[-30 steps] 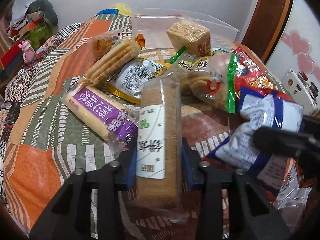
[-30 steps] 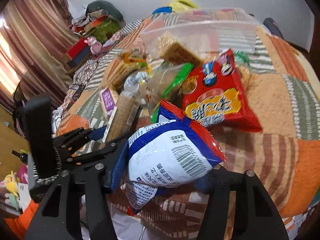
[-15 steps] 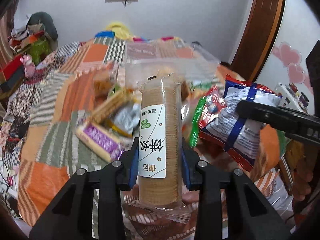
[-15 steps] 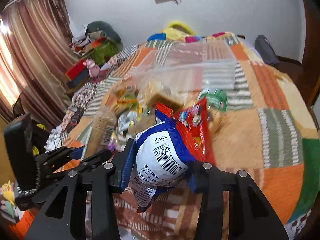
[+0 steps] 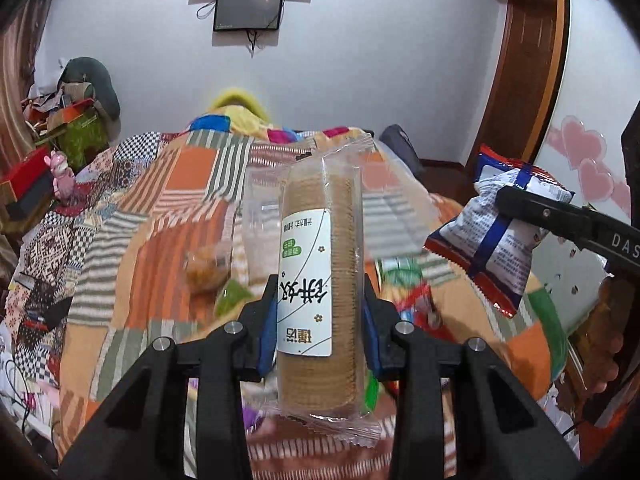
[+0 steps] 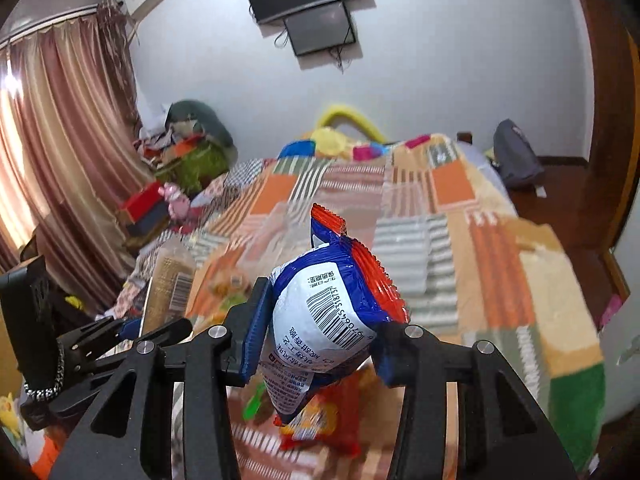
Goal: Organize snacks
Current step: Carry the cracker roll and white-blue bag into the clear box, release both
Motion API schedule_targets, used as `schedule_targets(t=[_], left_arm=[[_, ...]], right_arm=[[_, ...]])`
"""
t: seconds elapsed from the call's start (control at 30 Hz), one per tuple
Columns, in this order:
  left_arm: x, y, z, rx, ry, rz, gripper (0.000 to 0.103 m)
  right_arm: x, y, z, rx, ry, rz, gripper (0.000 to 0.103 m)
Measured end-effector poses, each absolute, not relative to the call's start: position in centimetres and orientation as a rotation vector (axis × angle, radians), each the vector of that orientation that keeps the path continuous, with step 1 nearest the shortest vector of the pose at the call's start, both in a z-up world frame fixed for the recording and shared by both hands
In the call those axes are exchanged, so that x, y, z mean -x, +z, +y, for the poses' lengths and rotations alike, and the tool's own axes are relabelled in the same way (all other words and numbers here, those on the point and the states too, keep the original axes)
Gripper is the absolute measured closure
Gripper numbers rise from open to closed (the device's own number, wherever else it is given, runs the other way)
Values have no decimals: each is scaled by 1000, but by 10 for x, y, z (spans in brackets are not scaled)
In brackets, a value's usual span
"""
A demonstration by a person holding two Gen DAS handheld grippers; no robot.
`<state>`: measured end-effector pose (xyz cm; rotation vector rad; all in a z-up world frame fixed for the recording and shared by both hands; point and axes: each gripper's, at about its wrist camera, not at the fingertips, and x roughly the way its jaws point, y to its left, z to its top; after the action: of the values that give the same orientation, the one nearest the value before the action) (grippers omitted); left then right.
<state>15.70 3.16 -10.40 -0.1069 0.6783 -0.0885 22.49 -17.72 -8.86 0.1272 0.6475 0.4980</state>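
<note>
My left gripper (image 5: 320, 320) is shut on a clear sleeve of round brown crackers (image 5: 320, 280) with a white label, held upright above the bed. My right gripper (image 6: 316, 332) is shut on a puffy blue, white and red snack bag (image 6: 324, 320), also lifted; the bag shows in the left wrist view (image 5: 500, 232) at the right. A clear plastic bin (image 5: 396, 216) sits on the quilt behind the crackers. Blurred loose snacks (image 5: 408, 292) lie below on the bed. The cracker sleeve shows at the left of the right wrist view (image 6: 168, 288).
A patchwork quilt (image 6: 500, 280) covers the bed. A red snack bag (image 6: 320, 424) lies under my right gripper. Clutter and a red box (image 5: 28, 176) sit at the left wall, curtains (image 6: 60, 160) beyond. A wooden door frame (image 5: 520, 60) stands right.
Both grippers have risen well above the bed with their packets and tilted up, so the wall and screen now show. The snack pile has dropped low in both views.
</note>
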Motion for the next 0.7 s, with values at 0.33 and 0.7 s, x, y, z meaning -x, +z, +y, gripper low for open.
schedule_targets(t=[0.33, 0.7], left_arm=[[-219, -90, 27, 89, -58, 650, 68], [-299, -106, 36, 90, -30, 696, 68]], right_arm=[[-276, -73, -182, -122, 449, 583, 62], [-337, -93, -172, -111, 412, 618, 62]])
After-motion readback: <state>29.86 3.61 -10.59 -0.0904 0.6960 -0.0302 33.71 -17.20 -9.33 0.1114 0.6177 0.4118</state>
